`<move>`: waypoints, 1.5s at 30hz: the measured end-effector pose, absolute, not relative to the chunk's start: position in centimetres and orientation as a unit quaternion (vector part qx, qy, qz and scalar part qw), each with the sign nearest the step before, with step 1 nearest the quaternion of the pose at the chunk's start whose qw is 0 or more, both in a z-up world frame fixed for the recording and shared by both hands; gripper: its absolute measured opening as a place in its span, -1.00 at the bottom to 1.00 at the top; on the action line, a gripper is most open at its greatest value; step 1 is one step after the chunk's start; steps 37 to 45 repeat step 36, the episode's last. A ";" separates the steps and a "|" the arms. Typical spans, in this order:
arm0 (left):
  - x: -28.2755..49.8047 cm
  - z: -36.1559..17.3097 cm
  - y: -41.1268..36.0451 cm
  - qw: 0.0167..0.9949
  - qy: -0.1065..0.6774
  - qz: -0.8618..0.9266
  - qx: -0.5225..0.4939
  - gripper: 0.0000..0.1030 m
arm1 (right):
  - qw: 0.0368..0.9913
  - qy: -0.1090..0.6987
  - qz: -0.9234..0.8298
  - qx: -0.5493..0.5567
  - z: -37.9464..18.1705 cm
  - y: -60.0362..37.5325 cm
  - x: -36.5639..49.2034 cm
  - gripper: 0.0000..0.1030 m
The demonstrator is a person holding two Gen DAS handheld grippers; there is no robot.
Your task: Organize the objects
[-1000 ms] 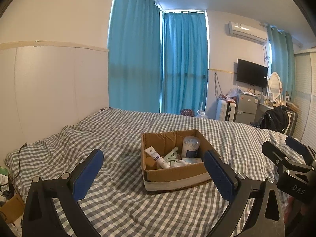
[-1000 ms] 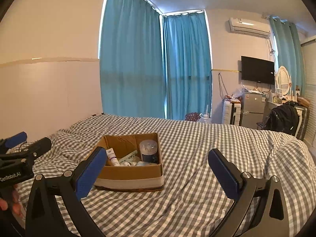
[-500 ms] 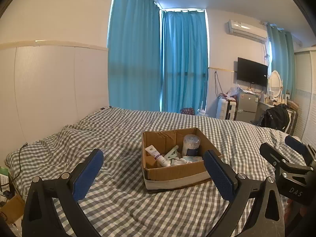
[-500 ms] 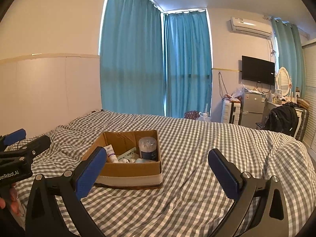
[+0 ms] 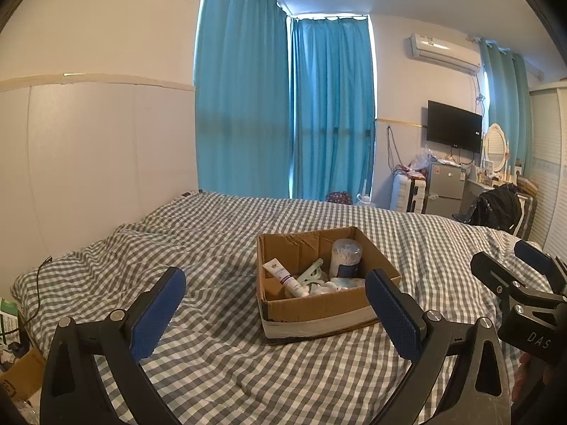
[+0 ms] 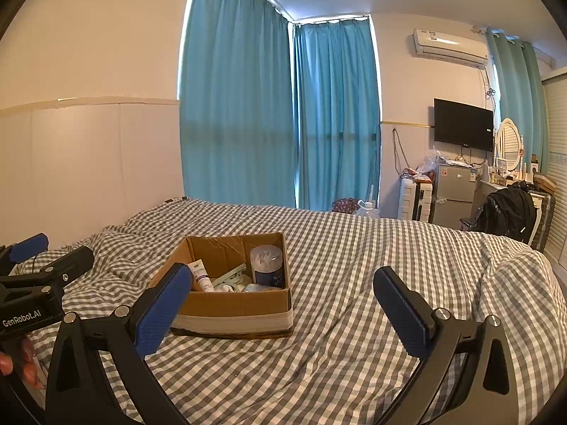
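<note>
An open cardboard box (image 5: pixel 319 310) (image 6: pixel 241 306) sits on the checked bed. Inside it are a white tube (image 5: pixel 285 276) (image 6: pixel 202 276), a round tub of cotton swabs (image 5: pixel 345 256) (image 6: pixel 267 265), a pale green clip (image 5: pixel 312 276) (image 6: pixel 230 275) and some small white items. My left gripper (image 5: pixel 274 313) is open and empty, held above the bed in front of the box. My right gripper (image 6: pixel 281 313) is open and empty, in front of the box and a little to its right. Each gripper shows at the edge of the other's view.
The grey-and-white checked bedcover (image 6: pixel 354 283) fills the foreground, rumpled at the left. A white headboard wall (image 5: pixel 88 163) is on the left. Blue curtains (image 5: pixel 283 113), a small fridge (image 6: pixel 455 194), a TV (image 6: pixel 462 124) and a black backpack (image 6: pixel 510 212) stand beyond the bed.
Both views have shifted slightly; the box sits a little lower and nearer in the right wrist view. Both grippers stay open and empty.
</note>
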State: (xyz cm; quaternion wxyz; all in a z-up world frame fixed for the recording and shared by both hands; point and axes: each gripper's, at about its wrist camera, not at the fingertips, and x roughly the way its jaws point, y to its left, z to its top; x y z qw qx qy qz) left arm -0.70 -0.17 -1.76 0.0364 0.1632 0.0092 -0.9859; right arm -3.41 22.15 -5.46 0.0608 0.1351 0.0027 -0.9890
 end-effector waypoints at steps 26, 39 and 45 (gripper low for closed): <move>-0.7 -2.1 -0.2 0.060 0.001 -0.986 0.157 1.00 | 0.057 0.010 -0.988 0.145 -5.8 21.3 -4.0 1.00; -0.5 -2.2 -0.1 0.057 -0.002 -0.986 0.157 1.00 | 0.056 0.010 -0.987 0.148 -5.9 21.3 -4.1 1.00; -0.5 -2.2 -0.1 0.057 -0.002 -0.986 0.157 1.00 | 0.056 0.010 -0.987 0.148 -5.9 21.3 -4.1 1.00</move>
